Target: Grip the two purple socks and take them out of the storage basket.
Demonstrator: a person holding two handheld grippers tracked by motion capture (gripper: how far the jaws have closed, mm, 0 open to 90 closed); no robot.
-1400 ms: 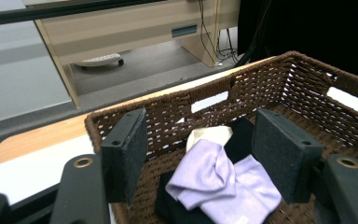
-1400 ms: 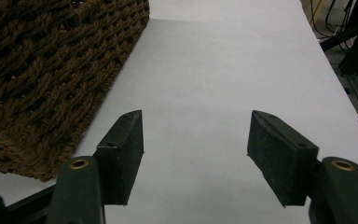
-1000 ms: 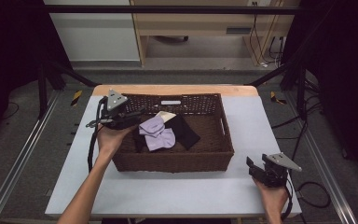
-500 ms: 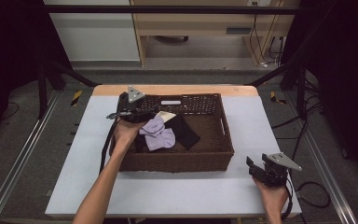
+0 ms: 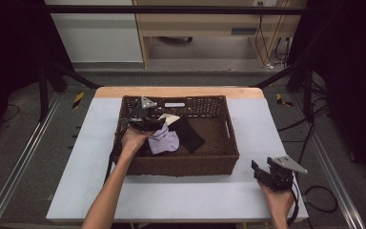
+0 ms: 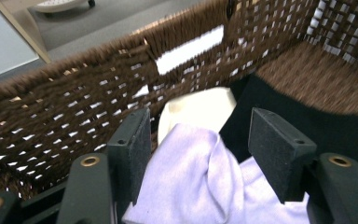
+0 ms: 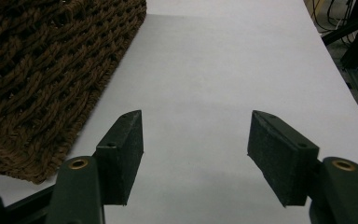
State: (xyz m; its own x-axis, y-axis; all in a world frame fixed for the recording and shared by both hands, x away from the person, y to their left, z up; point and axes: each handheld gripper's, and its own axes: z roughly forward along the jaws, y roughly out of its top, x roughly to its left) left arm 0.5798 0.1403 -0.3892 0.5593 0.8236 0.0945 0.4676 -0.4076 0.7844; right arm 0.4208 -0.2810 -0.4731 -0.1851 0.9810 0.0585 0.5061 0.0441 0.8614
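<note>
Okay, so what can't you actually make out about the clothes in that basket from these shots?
- Lilac cloth: lower part cut off by the left gripper view's bottom edge.
- Cream cloth: mostly buried under the lilac cloth; what garment it is stays unclear.
- Black cloth: partly behind a jaw of the left gripper.
- Basket floor near the hand: hidden in the high view.

The high view looks down over the table (image 5: pixel 181 198); both gripper views sit close, sharing the basket (image 5: pixel 181 164).
</note>
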